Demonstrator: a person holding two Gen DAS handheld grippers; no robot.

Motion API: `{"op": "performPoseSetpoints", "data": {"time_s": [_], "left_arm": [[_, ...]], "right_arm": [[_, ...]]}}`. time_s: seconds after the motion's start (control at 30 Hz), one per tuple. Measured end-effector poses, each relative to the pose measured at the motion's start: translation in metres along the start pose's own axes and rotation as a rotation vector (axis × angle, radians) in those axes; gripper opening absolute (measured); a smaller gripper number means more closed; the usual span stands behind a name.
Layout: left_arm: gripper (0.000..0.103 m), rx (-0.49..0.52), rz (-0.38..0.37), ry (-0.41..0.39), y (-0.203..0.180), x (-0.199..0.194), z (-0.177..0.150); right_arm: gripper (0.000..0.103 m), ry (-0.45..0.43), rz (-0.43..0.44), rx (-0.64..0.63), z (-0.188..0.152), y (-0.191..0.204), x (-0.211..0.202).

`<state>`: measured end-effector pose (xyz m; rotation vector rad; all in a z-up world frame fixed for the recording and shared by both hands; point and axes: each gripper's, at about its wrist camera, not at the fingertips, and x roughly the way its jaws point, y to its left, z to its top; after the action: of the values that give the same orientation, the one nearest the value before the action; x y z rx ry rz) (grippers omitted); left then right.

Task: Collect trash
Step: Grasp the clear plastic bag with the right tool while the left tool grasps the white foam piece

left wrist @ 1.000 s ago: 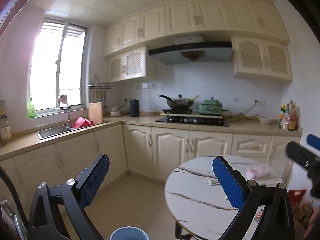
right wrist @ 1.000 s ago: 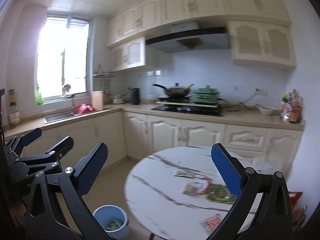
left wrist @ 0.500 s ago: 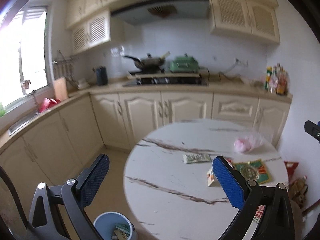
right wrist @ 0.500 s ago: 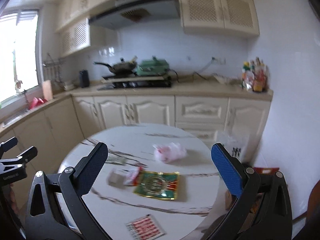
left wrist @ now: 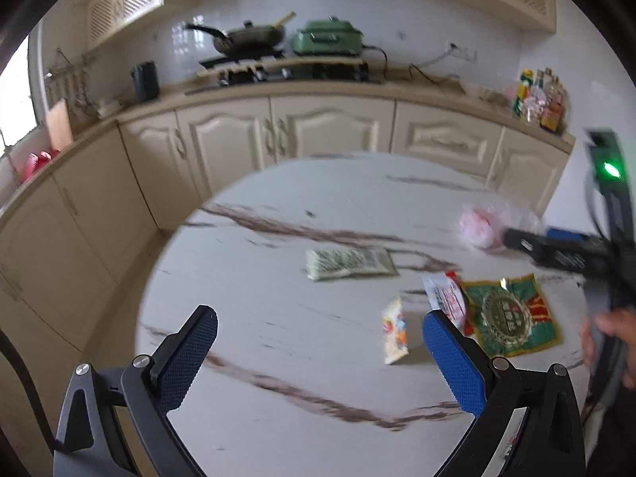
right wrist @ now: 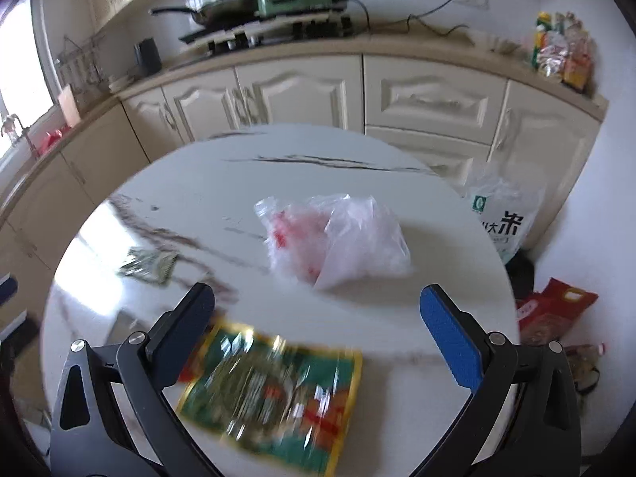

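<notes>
1. Lying on the round table (left wrist: pixel 278 206) are five pieces of trash: a plastic bag (right wrist: pixel 338 234), a green packet (left wrist: pixel 512 318), a pale wrapper (left wrist: pixel 349 263), a red-white wrapper (left wrist: pixel 445 298) and a small packet (left wrist: pixel 394 332).
2. Both claws, left (left wrist: pixel 320 342) and right (right wrist: pixel 318 318), gape wide above the table, holding and touching nothing.
3. The bag is crumpled, clear with red print.

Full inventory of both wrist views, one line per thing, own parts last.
round white marble table: 1, by the cabinets
crumpled clear plastic bag with pink print: 1, table's far right
green and gold foil packet: 1, near right
pale green flat wrapper: 1, centre
small white and orange wrapper: 1, near centre
red and white wrapper: 1, beside foil packet
black wok: 1, stove
green cooker: 1, stove
left claw: open, empty
right claw: open, empty
</notes>
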<state>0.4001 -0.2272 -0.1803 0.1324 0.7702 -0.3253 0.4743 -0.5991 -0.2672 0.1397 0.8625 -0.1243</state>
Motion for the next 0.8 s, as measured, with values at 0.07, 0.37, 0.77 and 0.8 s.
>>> {"op": "performPoseSetpoints", "data": {"time_s": [0.07,0.37,0.77,0.8], "left_arm": [[0.102,0.015,-0.021,0.009,-0.007,0.007,-0.001],[0.102,0.030,-0.055,0.096,-0.017,0.059,0.013],[0.102,0.001,-0.090,0.157,-0.017,0.103,0.014],[0.102,-0.003,-0.095,0.161,-0.018,0.106,0.016]], "right_arm": [[0.103,0.025,-0.044,-0.006,0.008,-0.002,0.019],[0.101,0.079,0.012,-0.008,0.026,-0.007,0.069],[0.052,0.027,0.070,0.016,0.012,-0.018,0.042],[0.052,0.021,0.071,0.014,0.010,-0.018,0.037]]}}
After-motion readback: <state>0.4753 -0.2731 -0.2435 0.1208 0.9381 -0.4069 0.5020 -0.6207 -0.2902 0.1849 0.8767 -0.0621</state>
